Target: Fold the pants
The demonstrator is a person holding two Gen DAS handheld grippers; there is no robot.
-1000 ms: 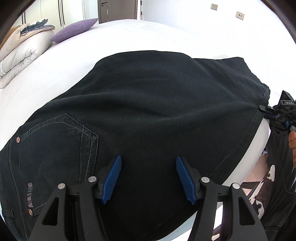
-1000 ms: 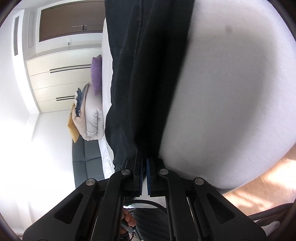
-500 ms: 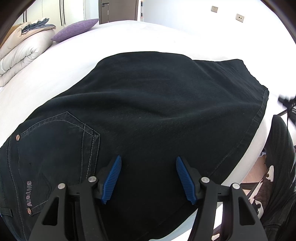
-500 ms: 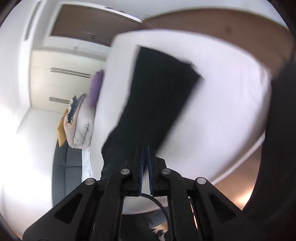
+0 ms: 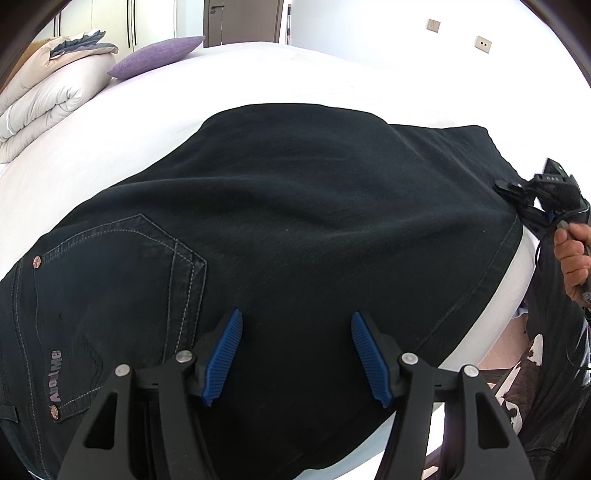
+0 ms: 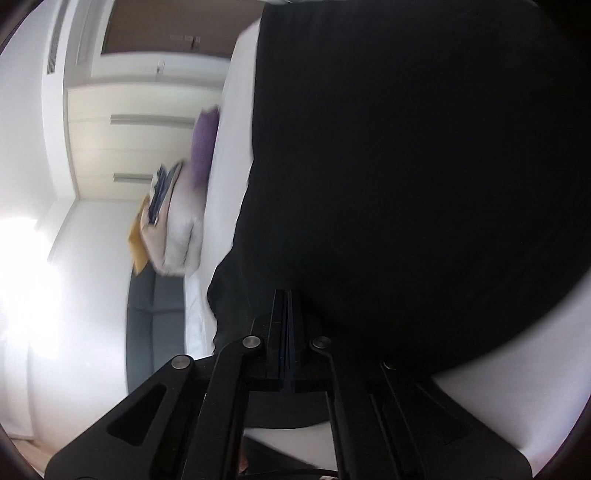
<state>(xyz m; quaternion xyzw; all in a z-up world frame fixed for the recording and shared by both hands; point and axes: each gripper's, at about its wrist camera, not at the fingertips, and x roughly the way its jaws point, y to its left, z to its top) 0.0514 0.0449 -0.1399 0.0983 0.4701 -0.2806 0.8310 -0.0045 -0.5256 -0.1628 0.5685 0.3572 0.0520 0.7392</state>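
Left gripper spread, empty, above pants | right gripper clenched at hem, grasp unclear | pants halved lengthwise on bed; crosswise folds remain.

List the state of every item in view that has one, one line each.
Black pants: spread flat on the bed, back pocket facing up.
Left gripper: open, over the pants, holding nothing.
Right gripper: shut at the pants' hem edge; a grip cannot be confirmed.
Duvet: folded, stacked.
Purple pillow: lying on the bed.
Door: closed.
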